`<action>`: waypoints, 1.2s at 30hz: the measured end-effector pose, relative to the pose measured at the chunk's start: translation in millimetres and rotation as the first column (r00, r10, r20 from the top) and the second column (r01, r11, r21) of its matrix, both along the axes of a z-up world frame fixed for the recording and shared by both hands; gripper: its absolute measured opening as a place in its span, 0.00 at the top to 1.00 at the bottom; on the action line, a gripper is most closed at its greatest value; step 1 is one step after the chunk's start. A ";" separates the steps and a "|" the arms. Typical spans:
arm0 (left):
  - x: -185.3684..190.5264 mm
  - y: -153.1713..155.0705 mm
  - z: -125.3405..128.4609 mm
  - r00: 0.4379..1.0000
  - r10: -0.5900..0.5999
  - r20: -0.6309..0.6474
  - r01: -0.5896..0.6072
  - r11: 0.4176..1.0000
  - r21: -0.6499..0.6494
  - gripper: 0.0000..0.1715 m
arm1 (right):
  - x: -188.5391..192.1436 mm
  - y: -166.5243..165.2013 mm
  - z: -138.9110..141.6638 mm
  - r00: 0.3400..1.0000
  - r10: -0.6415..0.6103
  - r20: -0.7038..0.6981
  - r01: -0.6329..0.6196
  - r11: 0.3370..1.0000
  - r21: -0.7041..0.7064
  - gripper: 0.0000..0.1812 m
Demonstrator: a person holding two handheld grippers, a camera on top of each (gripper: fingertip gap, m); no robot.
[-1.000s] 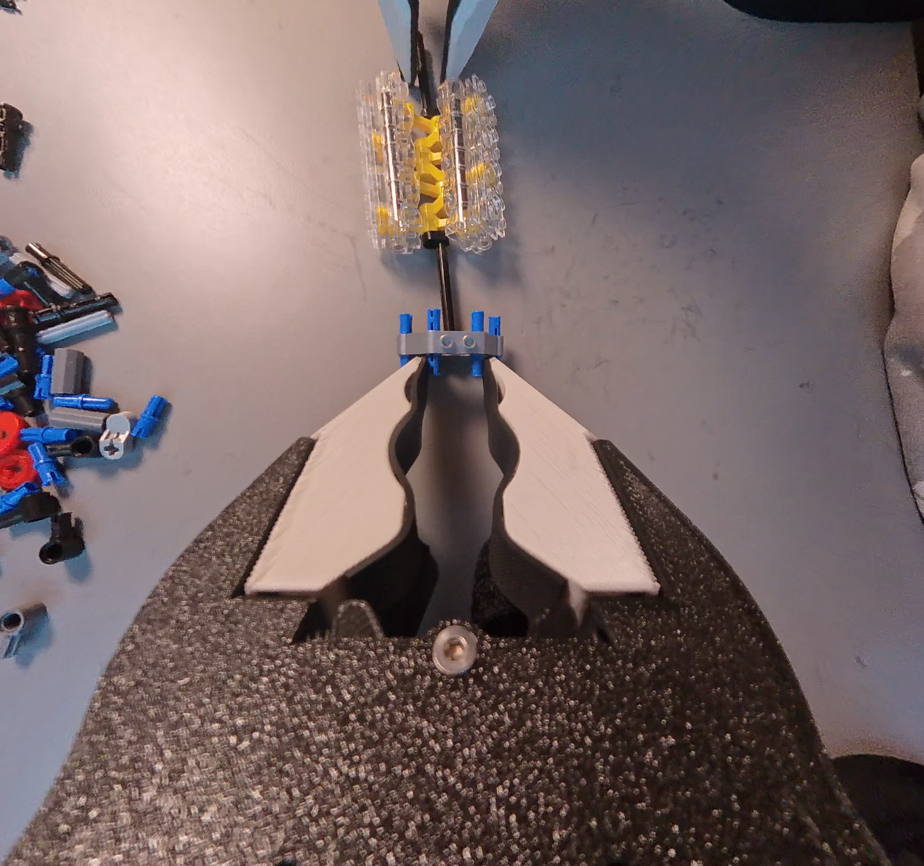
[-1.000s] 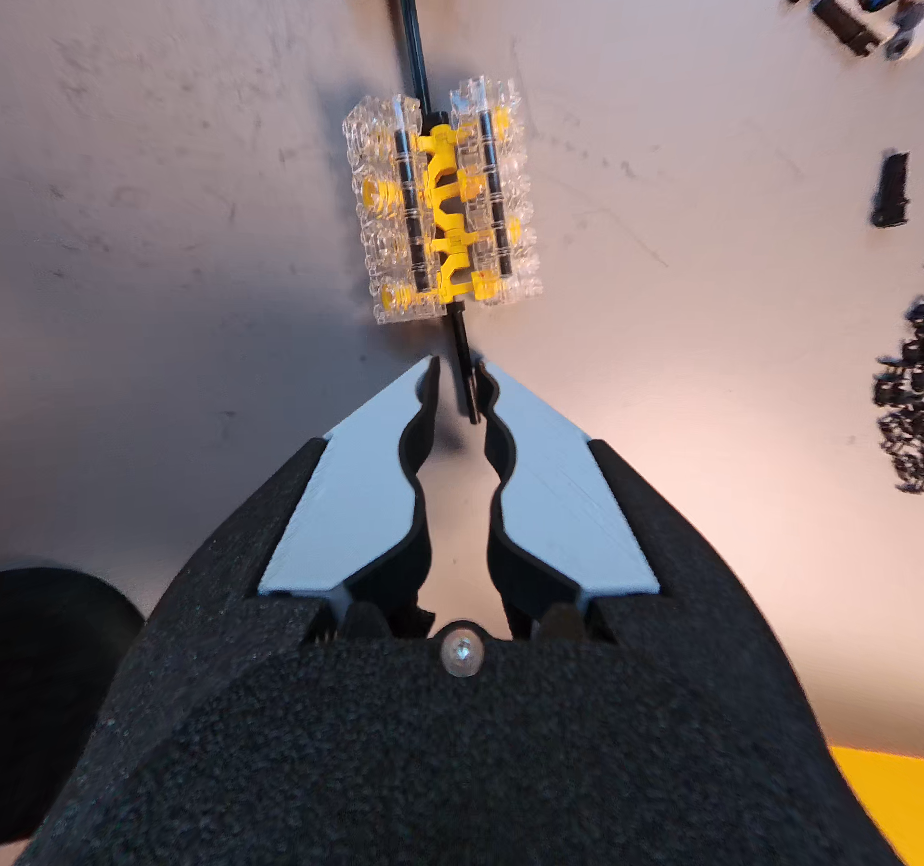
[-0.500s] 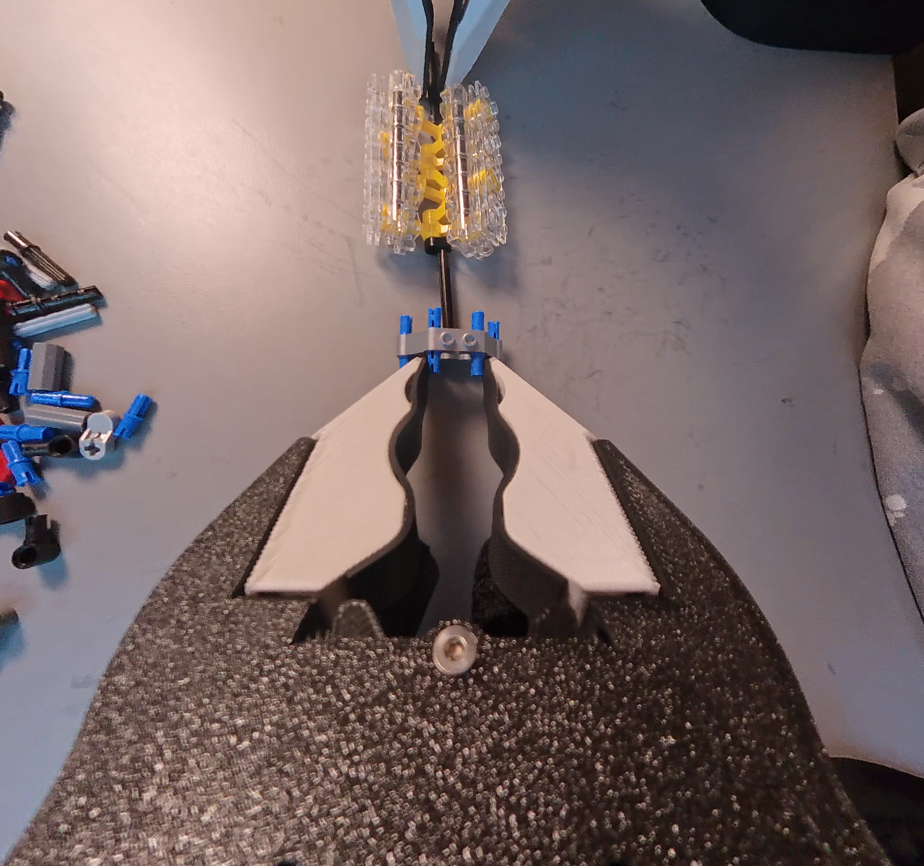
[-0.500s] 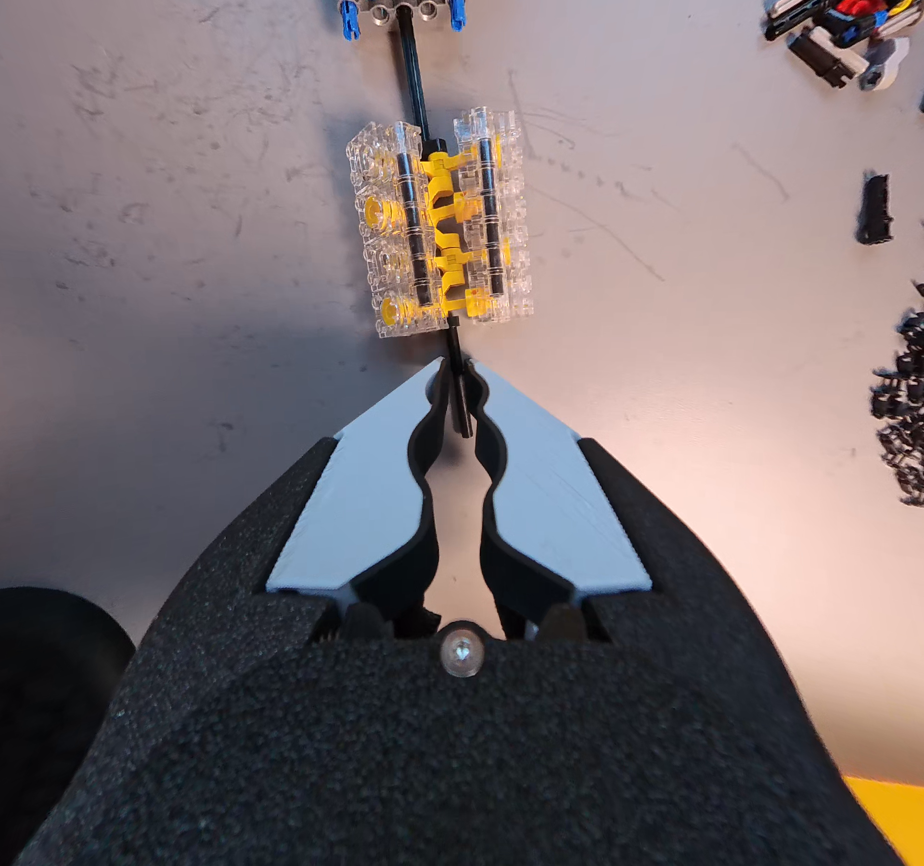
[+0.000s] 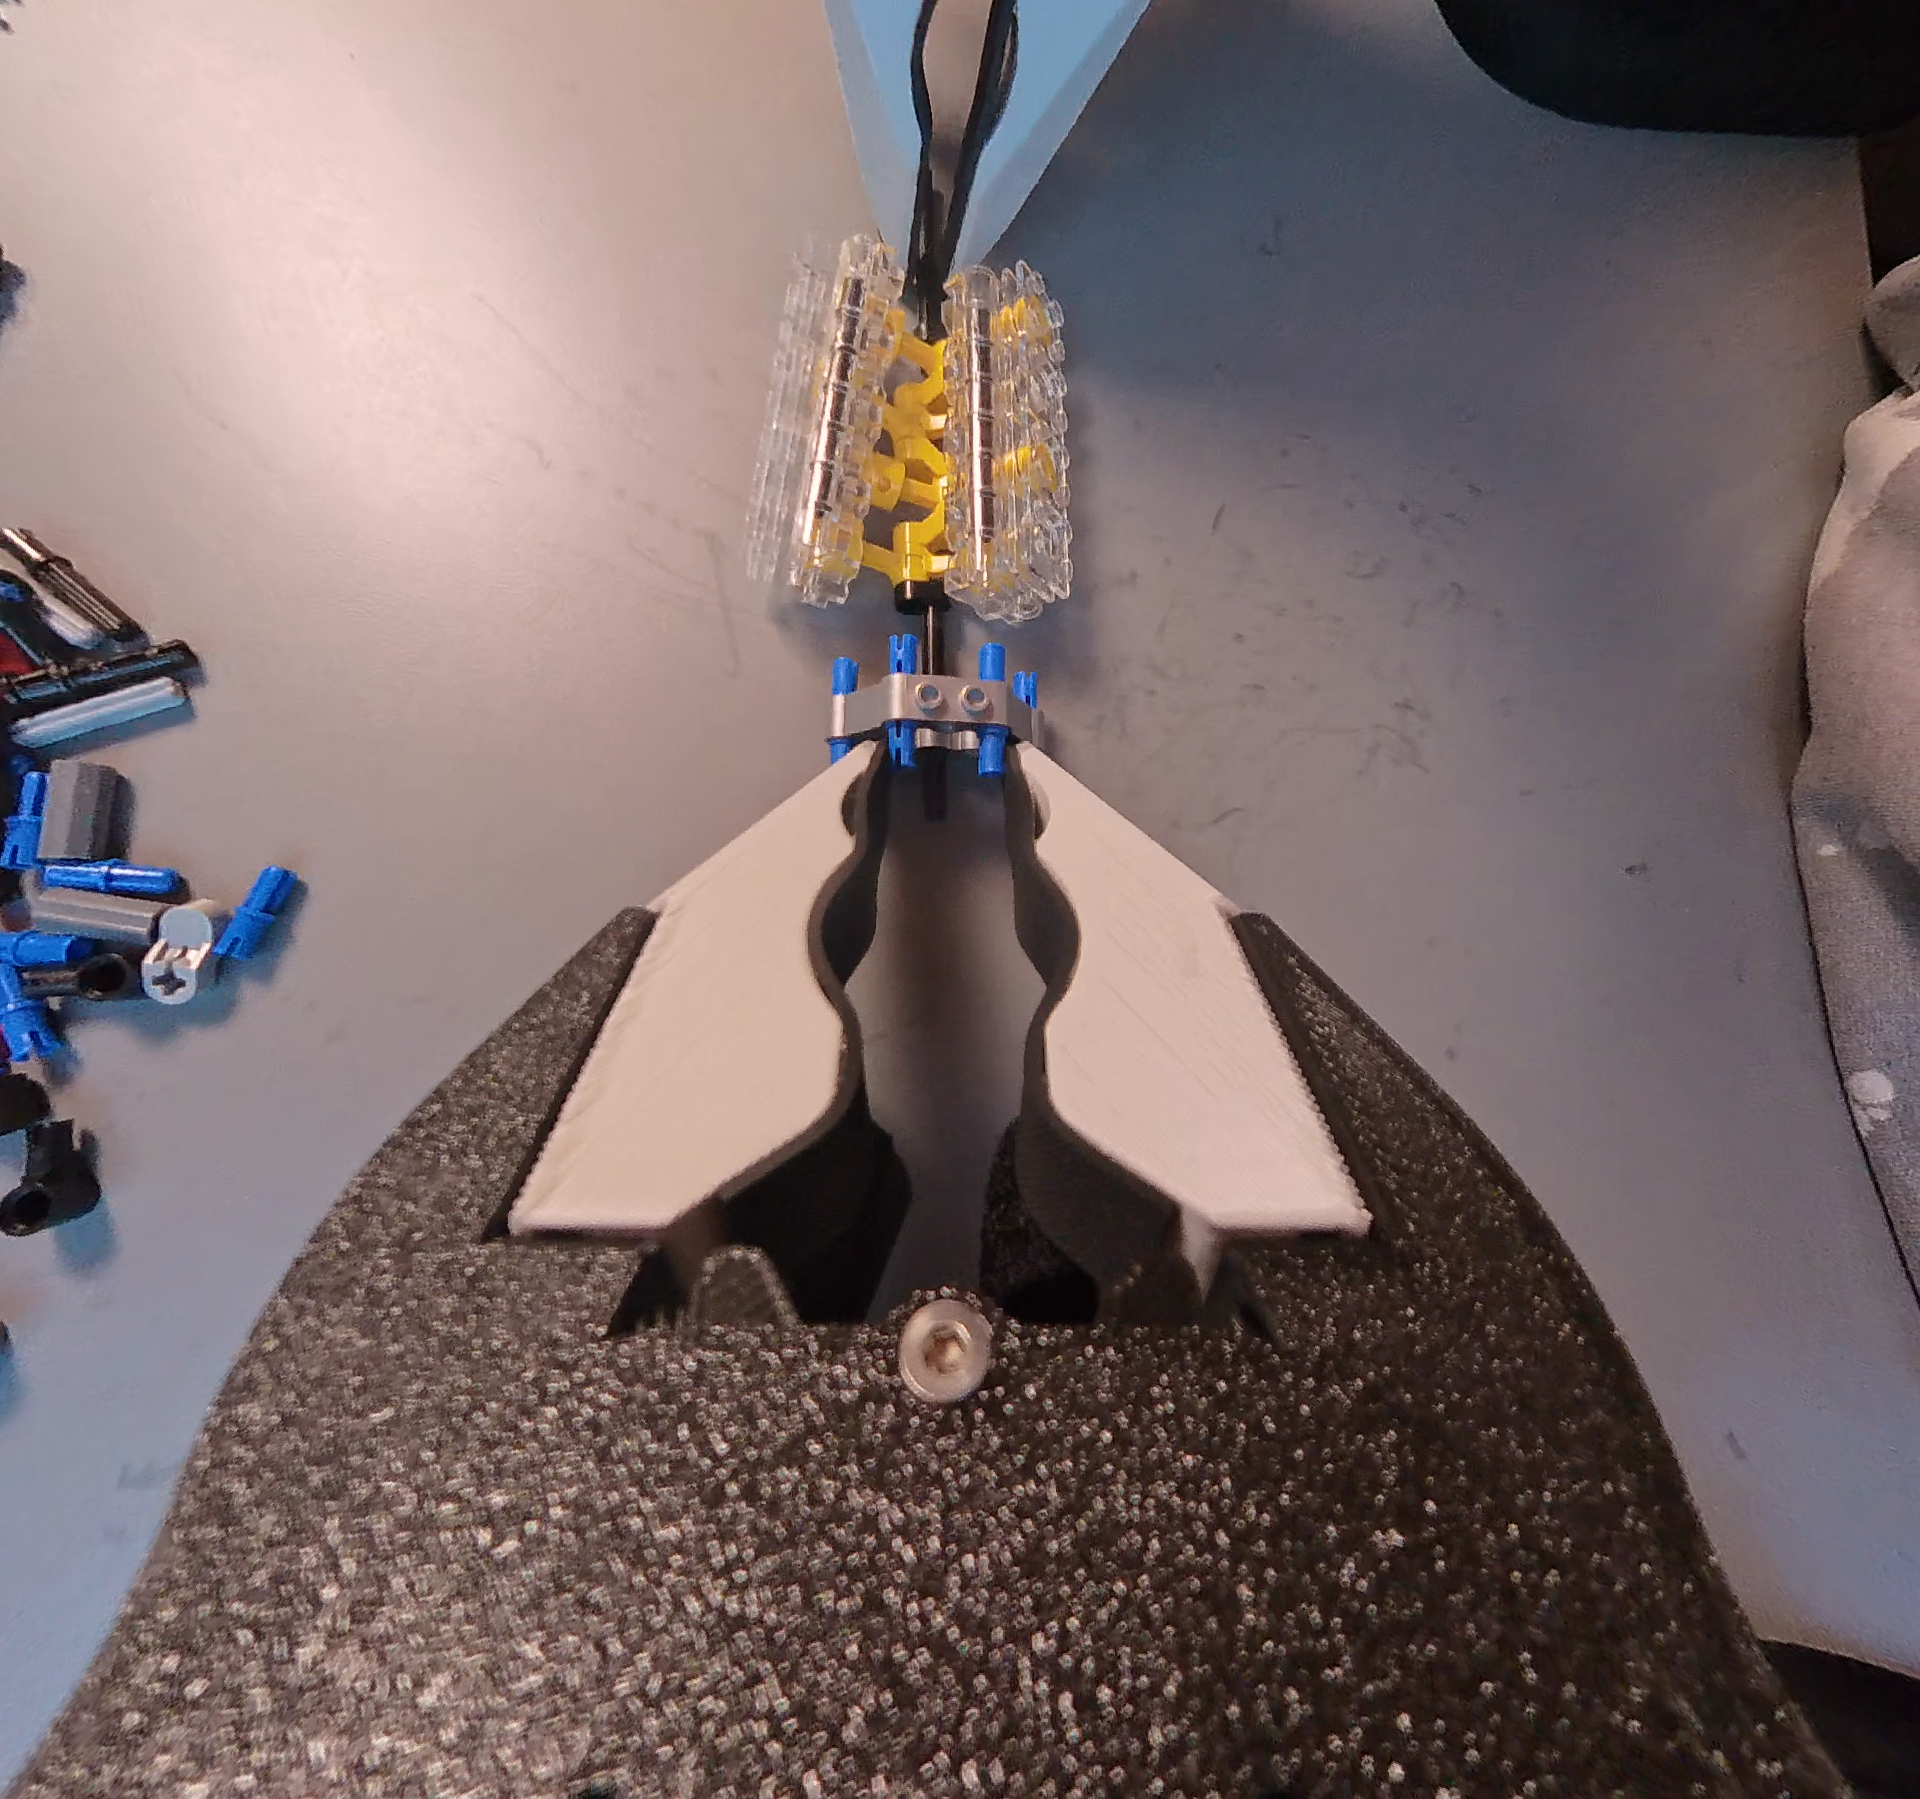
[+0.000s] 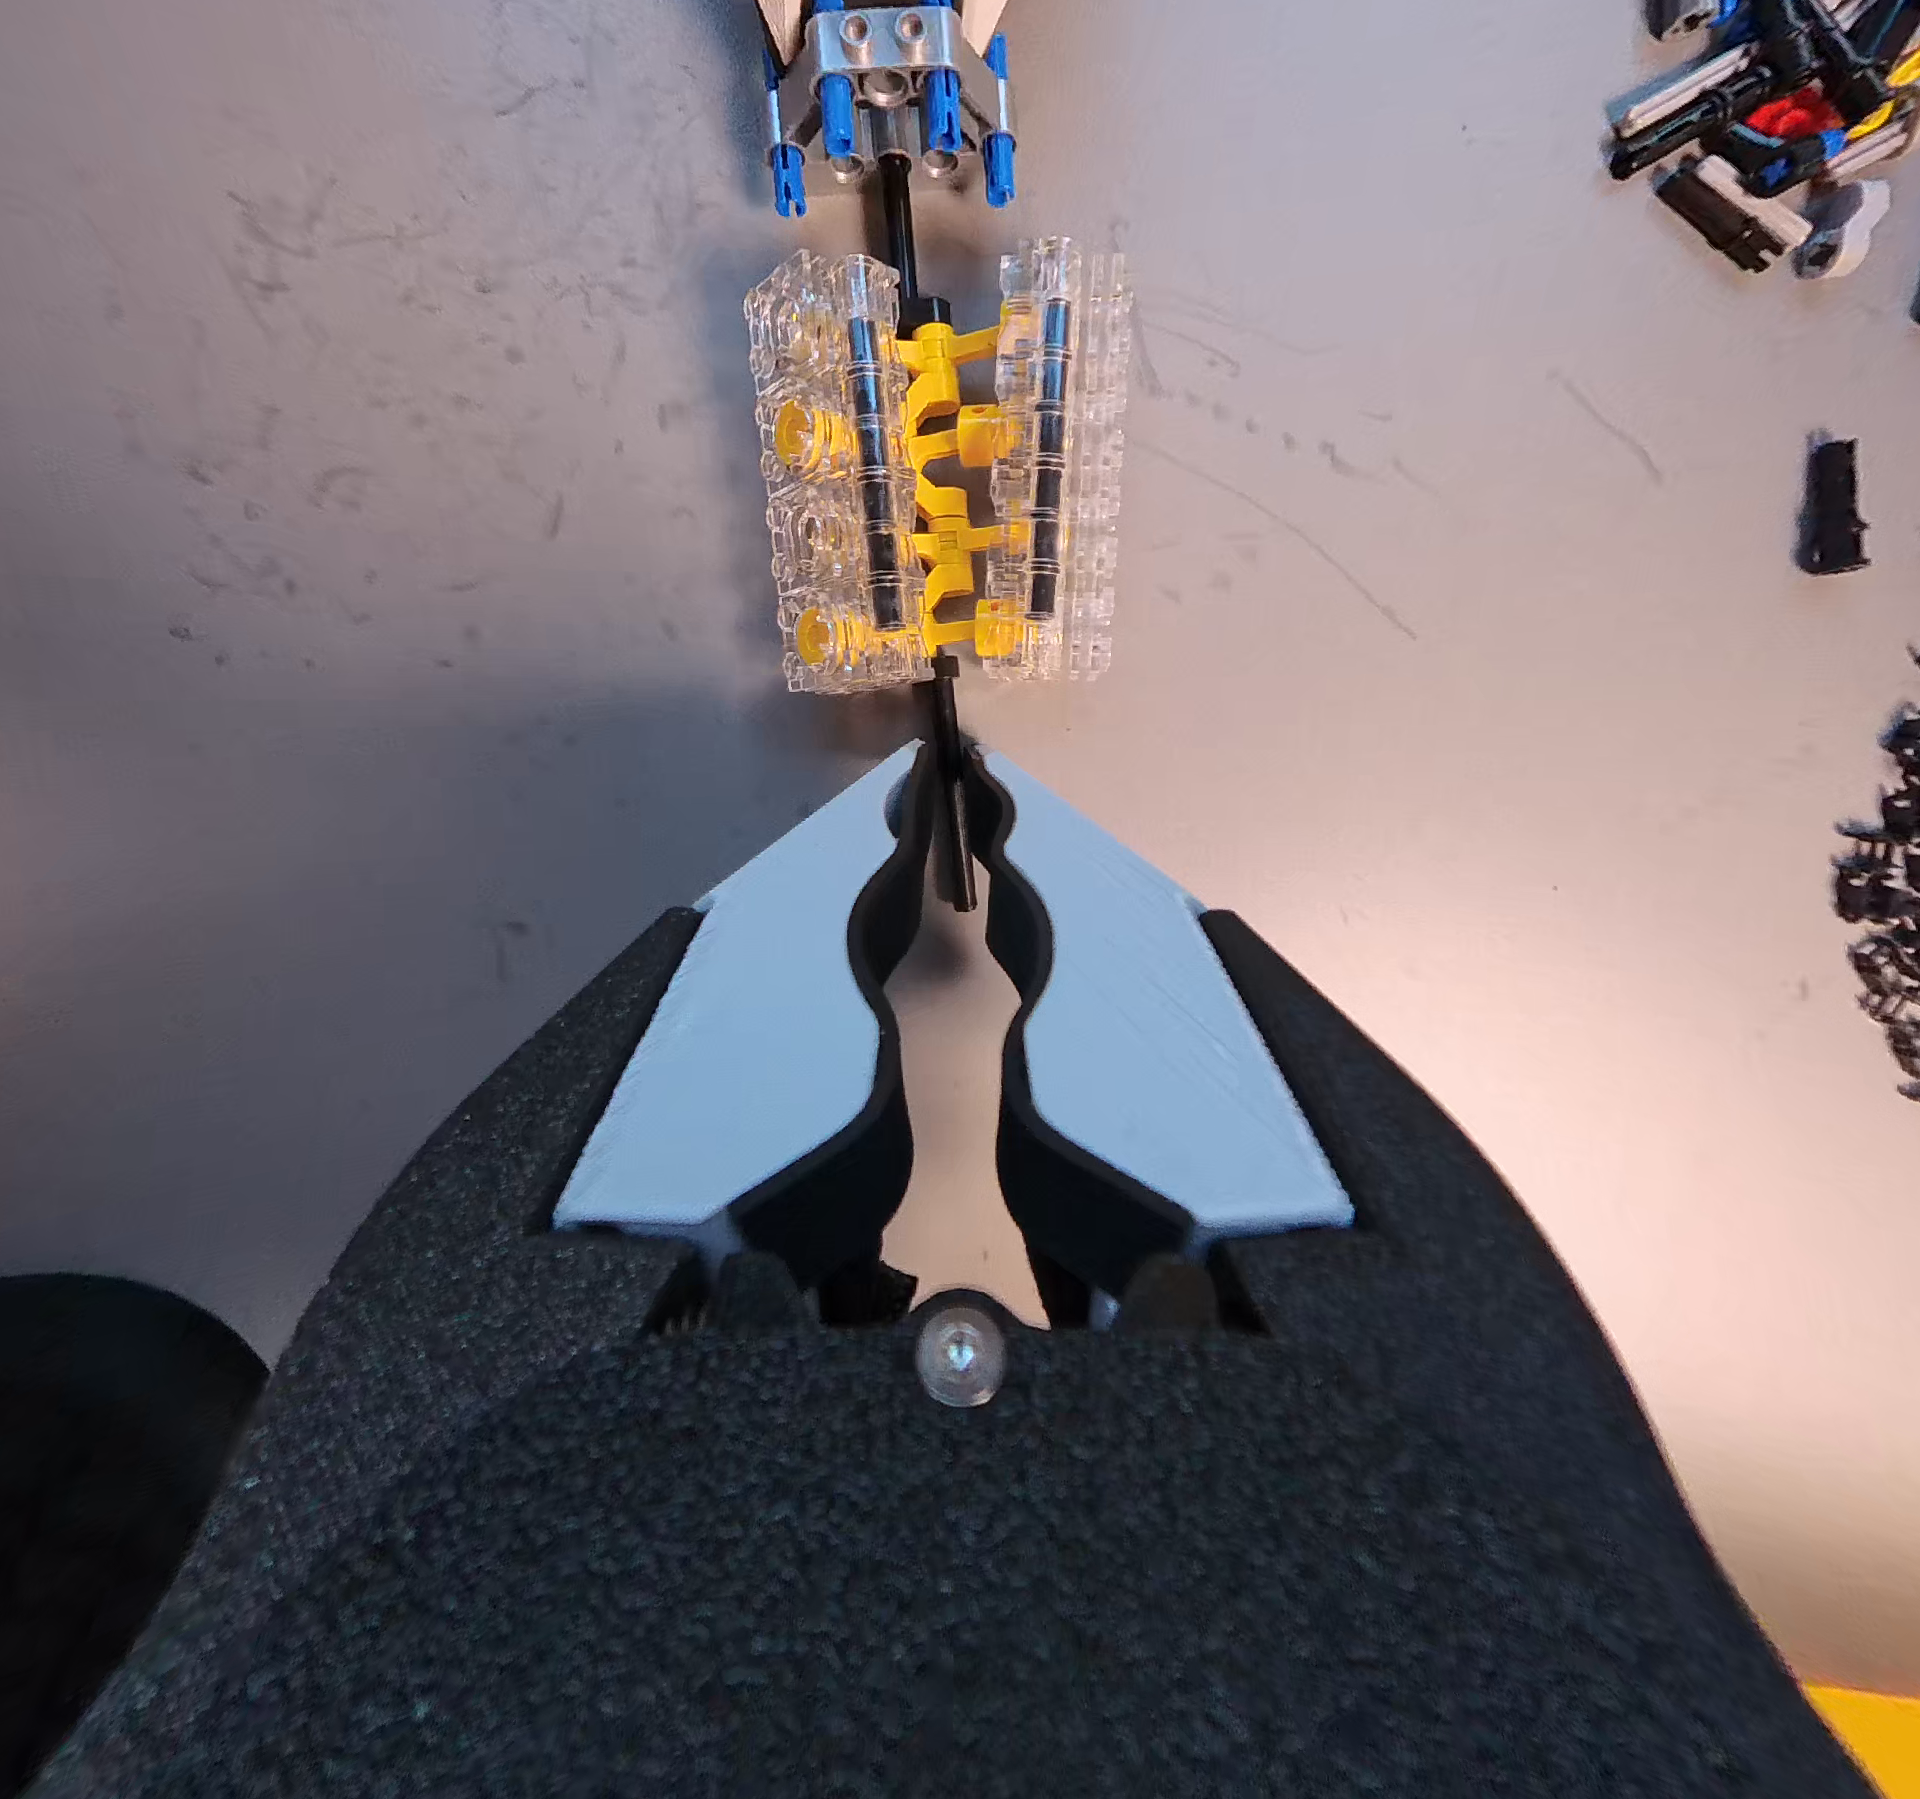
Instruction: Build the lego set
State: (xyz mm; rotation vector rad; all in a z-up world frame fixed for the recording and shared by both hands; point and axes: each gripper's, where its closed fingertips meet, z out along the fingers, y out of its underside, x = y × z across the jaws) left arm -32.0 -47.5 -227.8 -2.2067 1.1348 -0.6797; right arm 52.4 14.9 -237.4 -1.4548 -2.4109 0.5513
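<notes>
A clear-and-yellow block on a black axle hangs above the grey worktop, the right gripper pinching the axle's end, the left gripper clamping the grey bracket with blue pins, loose parts near the worktop's edge

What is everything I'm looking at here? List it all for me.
Clear block assembly: one, transparent with yellow parts inside, mid-table on a black axle.
Black axle: one, runs through the assembly; its near end sits between the right gripper's jaws.
Grey connector: one, with blue pins, on the axle's other end, at the left gripper's tips.
Loose parts pile: many, blue, grey, black and red, at the table's edge.
Black small piece: one, alone near that pile.
Table: one, grey, scuffed.
Cloth: one, grey, at the side.
Left gripper: grey jaws closed on the connector.
Right gripper: pale blue jaws closed on the axle.
</notes>
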 end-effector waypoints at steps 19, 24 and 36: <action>6.9 5.0 -0.1 1.000 0.003 0.024 -0.003 1.000 0.016 0.88 | -3.3 0.8 16.2 1.000 -0.002 -0.026 0.001 1.000 -0.031 0.77; 7.8 5.6 -0.3 1.000 0.000 0.028 -0.001 1.000 0.017 0.88 | -33.5 -12.1 28.8 0.994 0.016 -0.109 -0.021 0.999 -0.043 0.47; 7.8 5.5 -0.2 0.999 0.004 0.037 -0.005 1.000 0.019 0.88 | -50.8 -31.6 8.6 0.986 0.087 -0.142 -0.091 0.996 -0.024 0.72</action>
